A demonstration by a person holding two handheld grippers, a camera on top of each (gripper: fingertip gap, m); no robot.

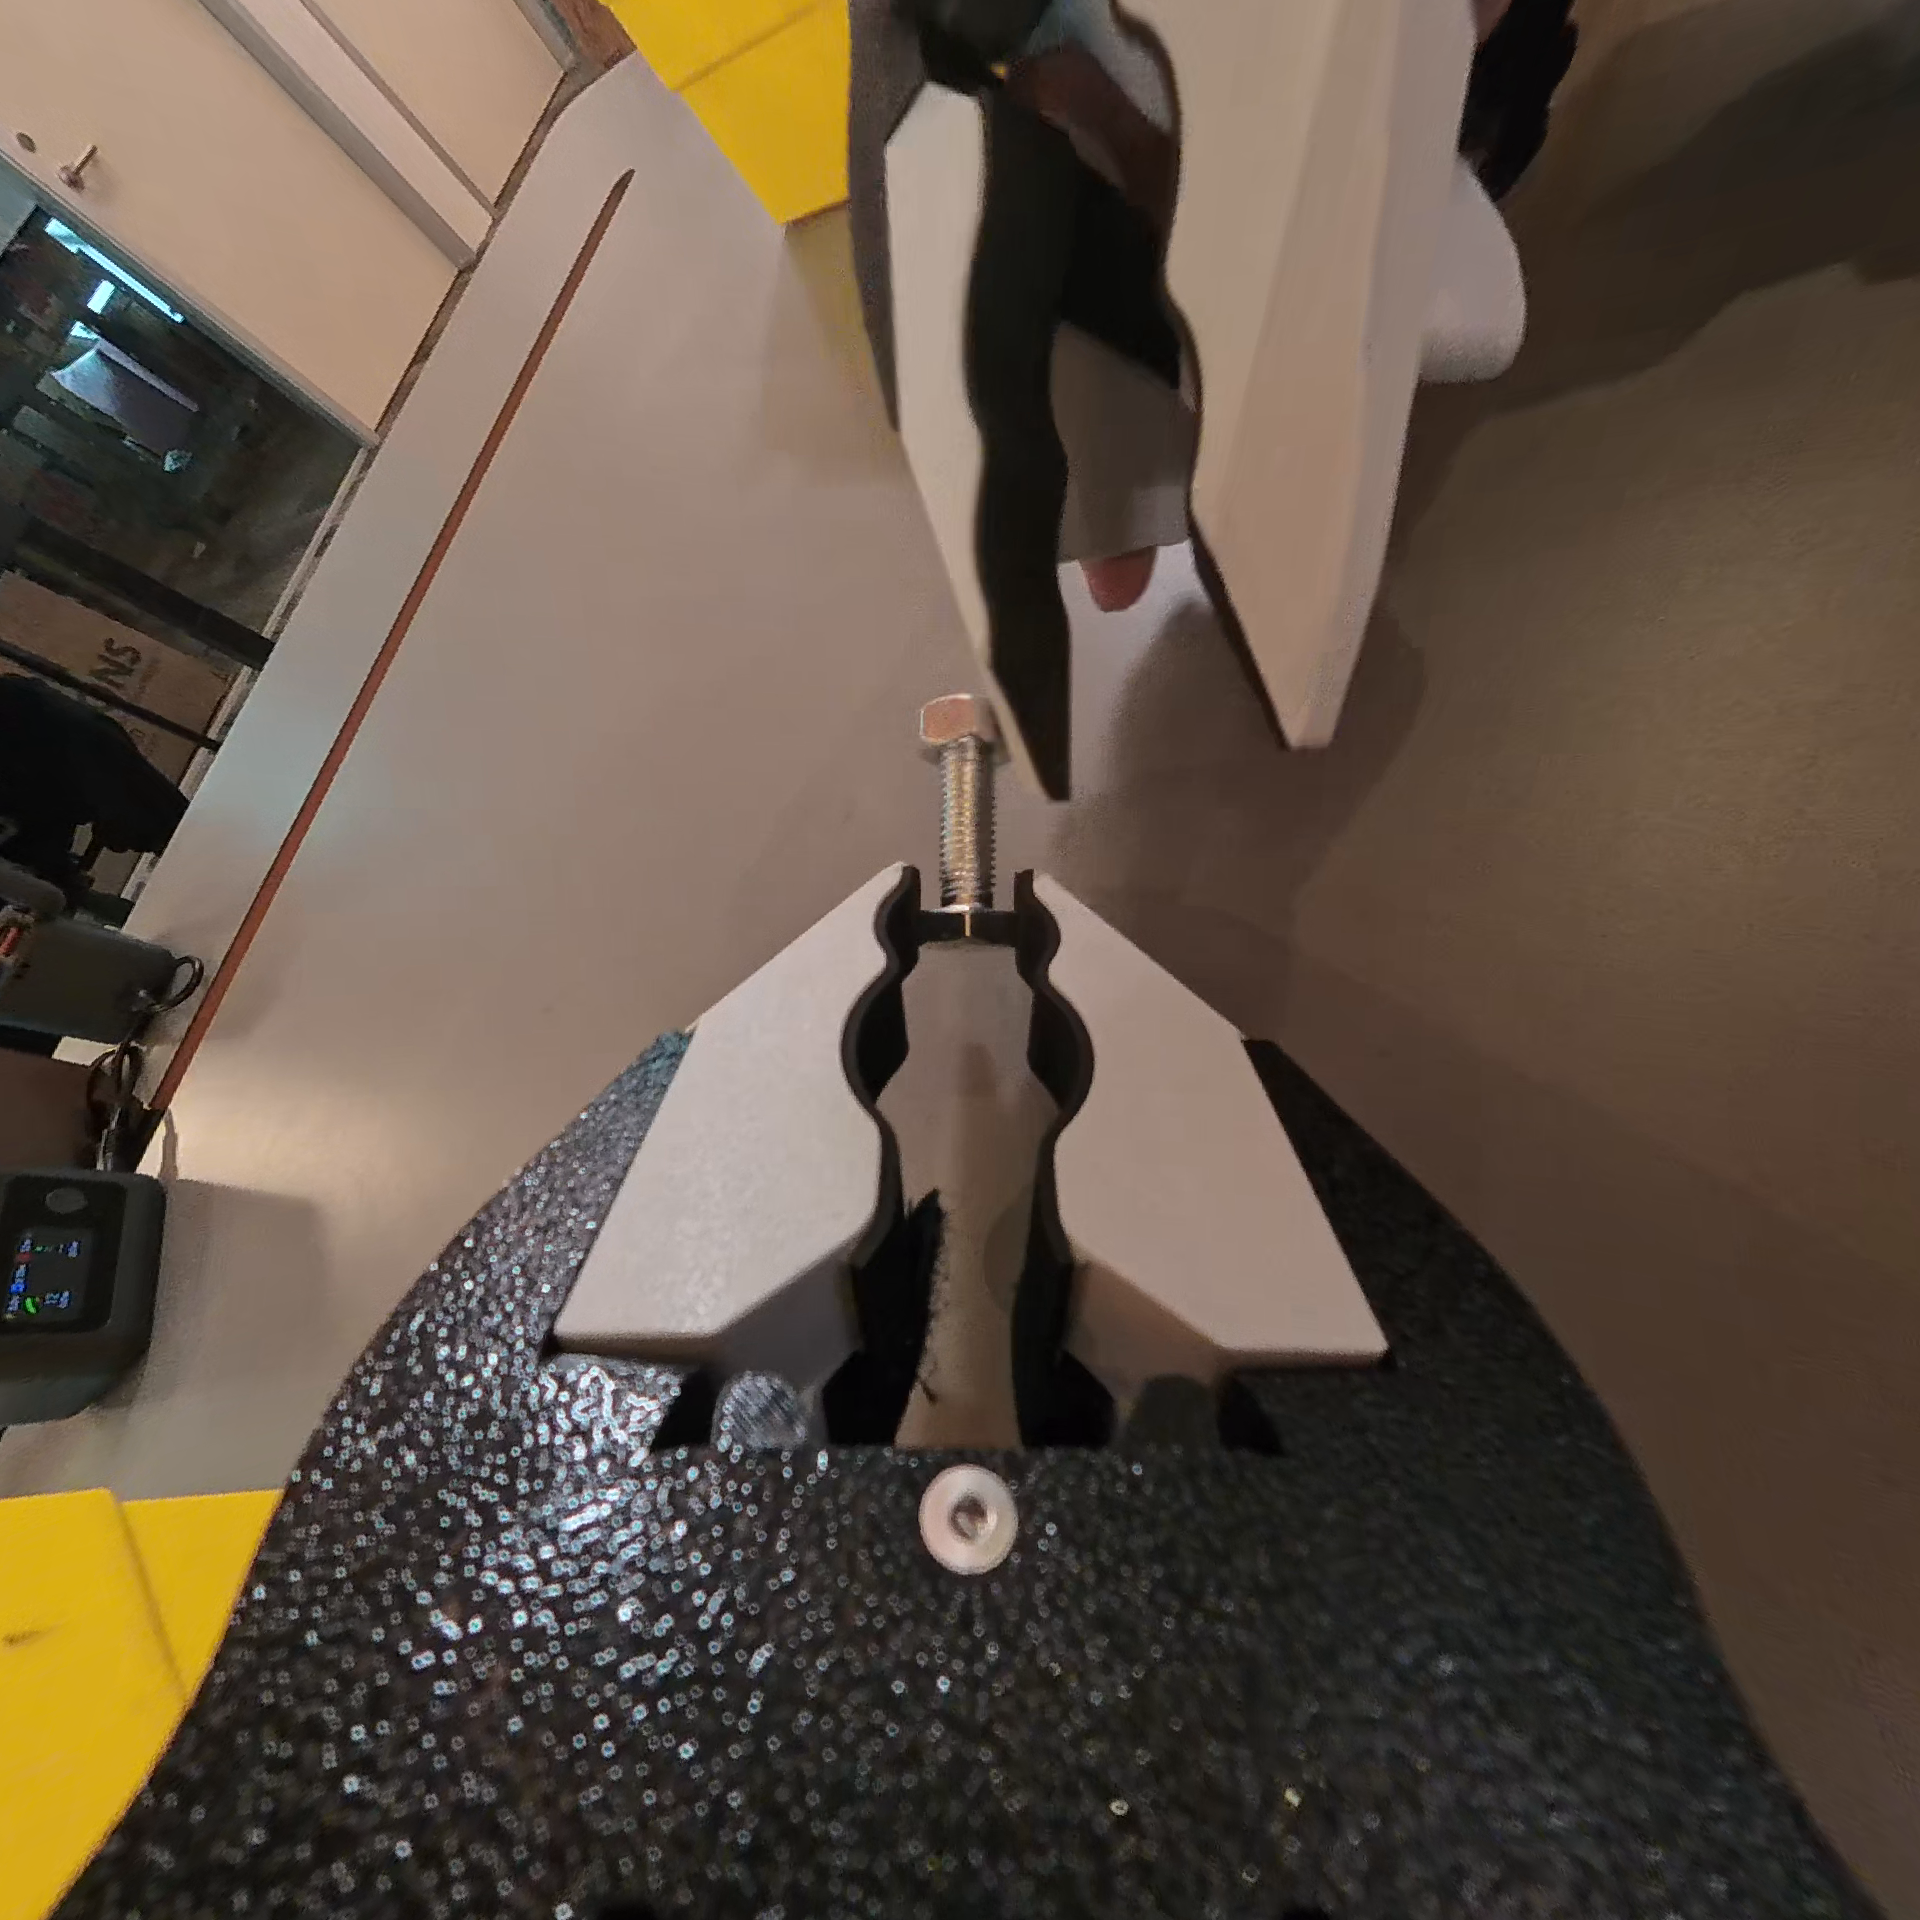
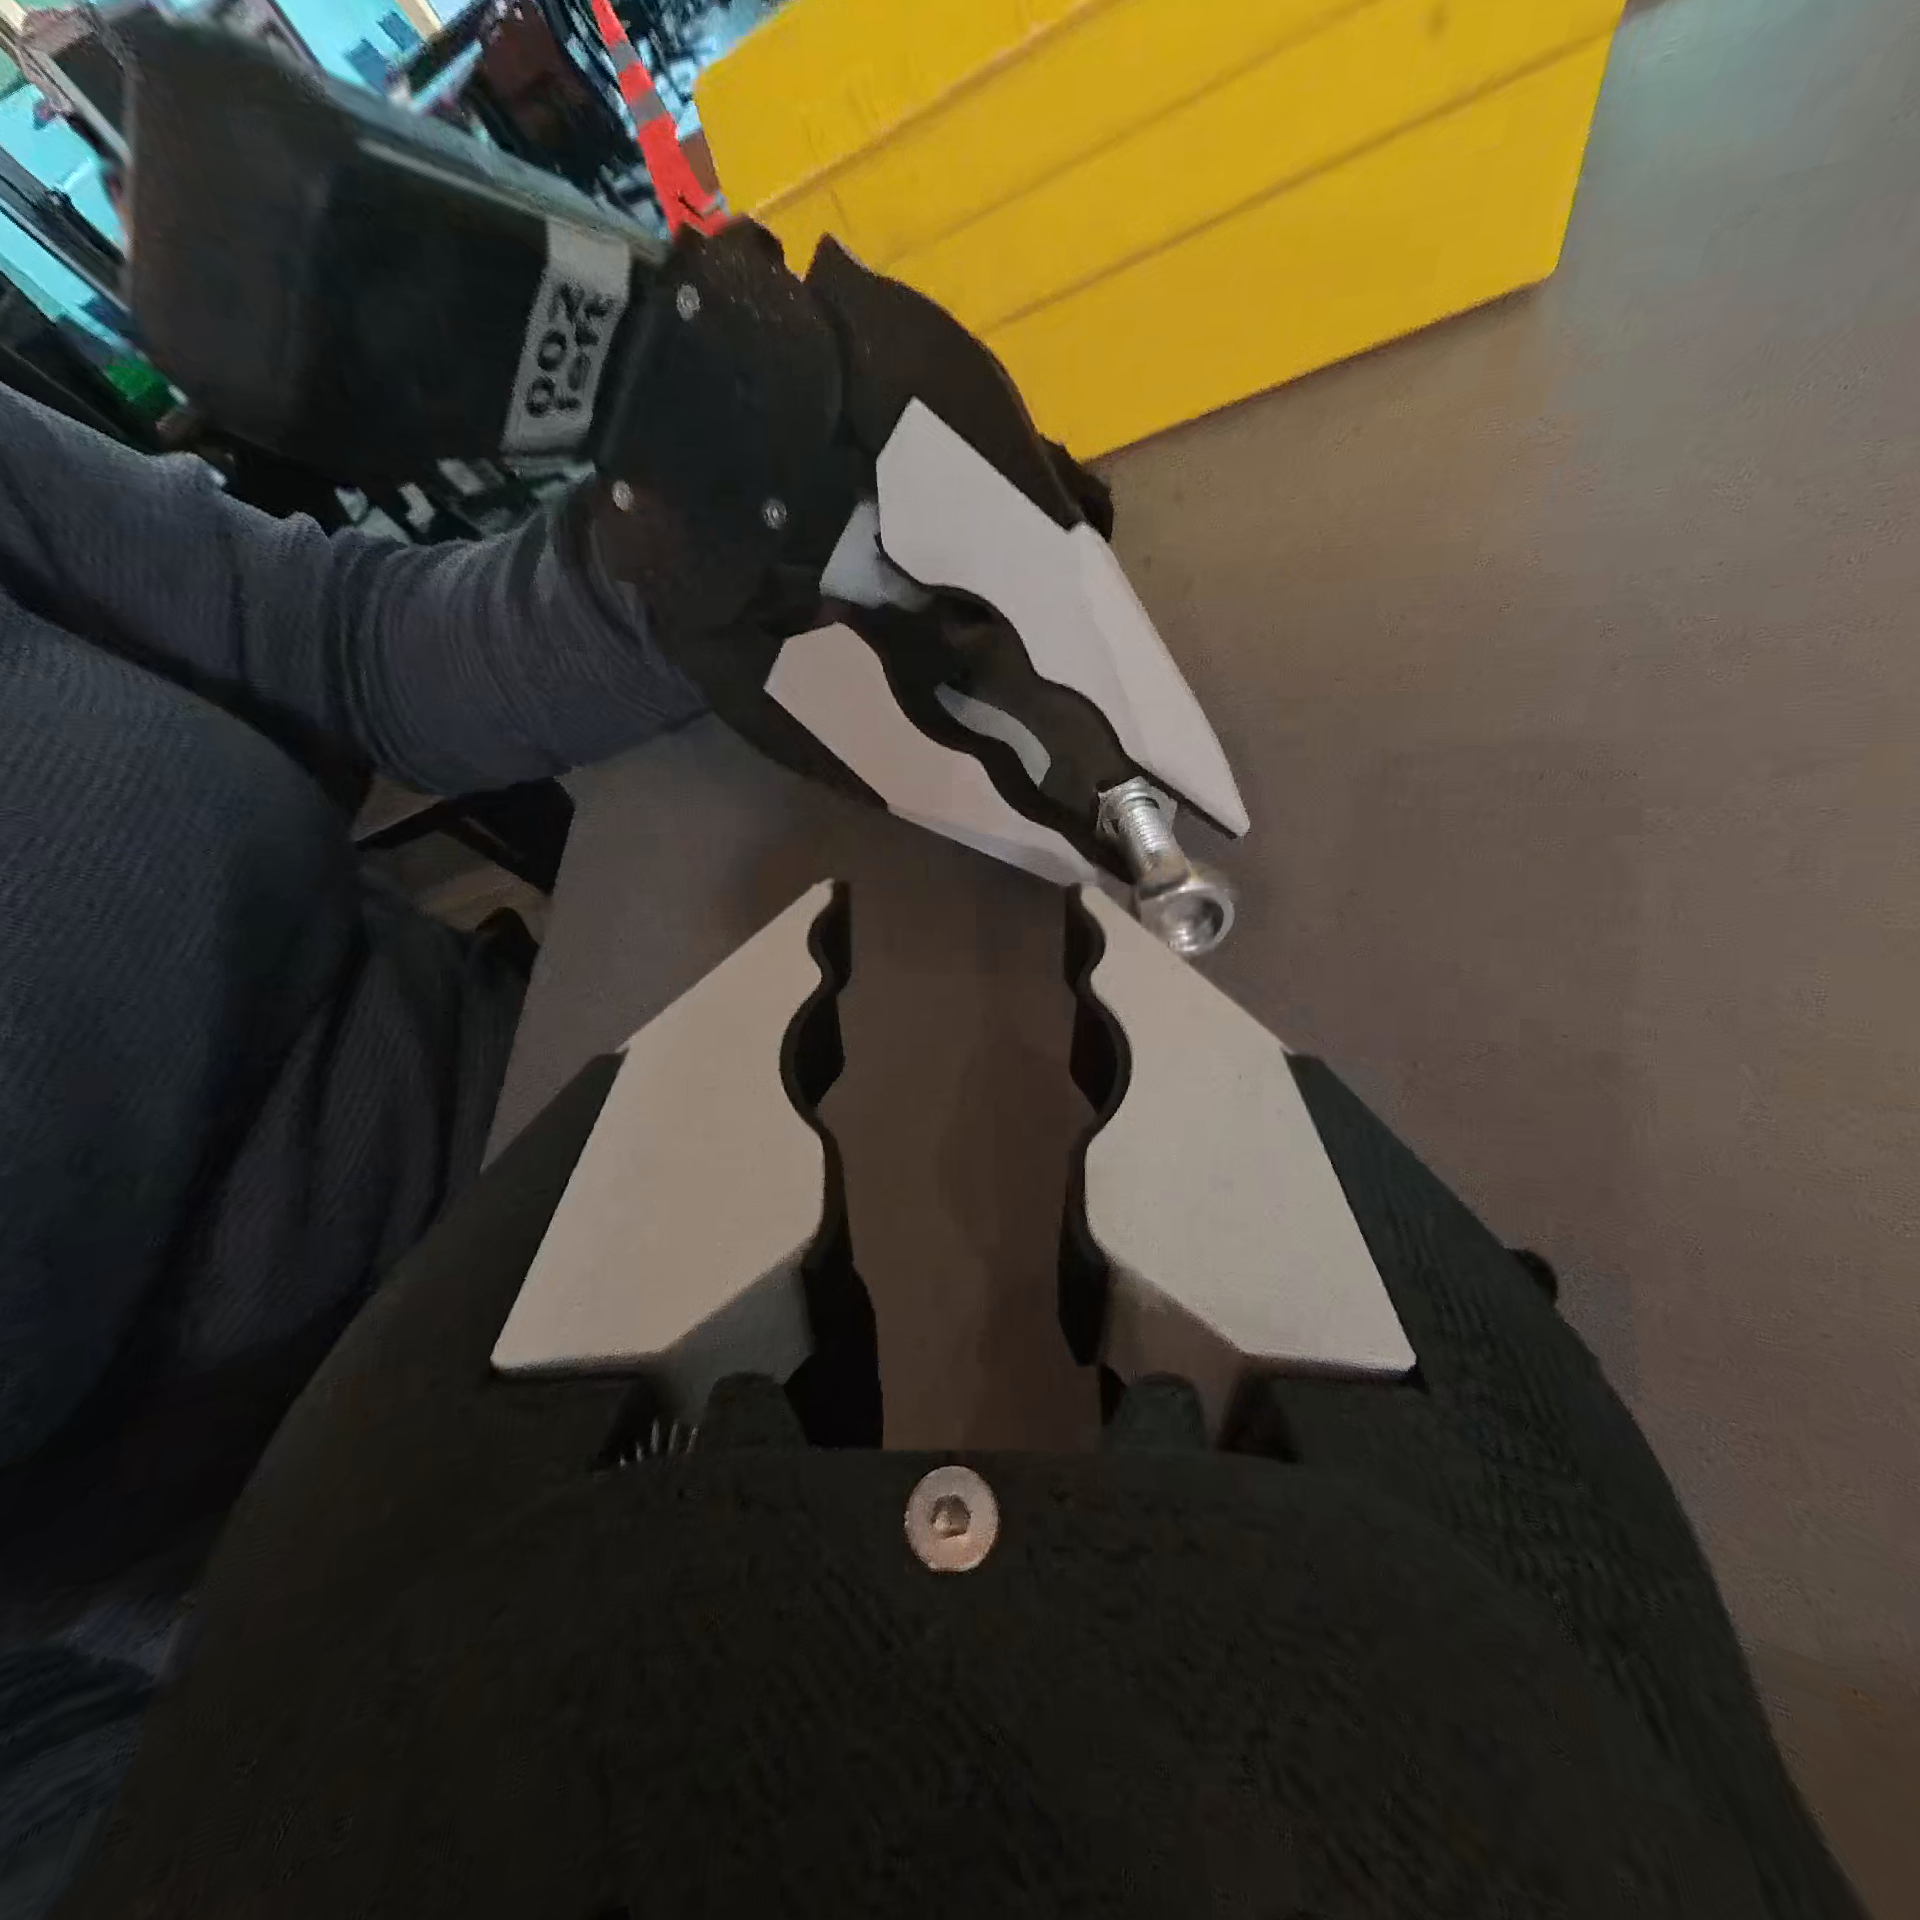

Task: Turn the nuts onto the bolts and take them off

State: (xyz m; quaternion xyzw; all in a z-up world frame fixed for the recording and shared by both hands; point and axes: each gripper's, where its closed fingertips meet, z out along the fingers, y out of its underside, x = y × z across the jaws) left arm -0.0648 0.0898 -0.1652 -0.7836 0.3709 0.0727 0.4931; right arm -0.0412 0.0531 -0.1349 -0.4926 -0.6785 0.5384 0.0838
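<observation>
Left tool (image 1: 966, 896) pinches a bolt (image 1: 964, 805) above the grey tabletop (image 1: 644, 623), right tool (image 2: 956, 899) spread, yellow bin (image 2: 1195, 197) behind

A large yellow plastic bin (image 2: 1195, 208) sat upper right on the grey tabletop (image 2: 1558, 727); a small dark screened device (image 1: 62, 1278) lay lower left.

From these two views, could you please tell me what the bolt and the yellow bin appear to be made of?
Bolt: bright, probably plated steel, judging by its shiny silver threads and hex head; the left tool is shut on it. Yellow bin: likely moulded plastic, with uniform matte colour and stepped ribs along its side.
</observation>
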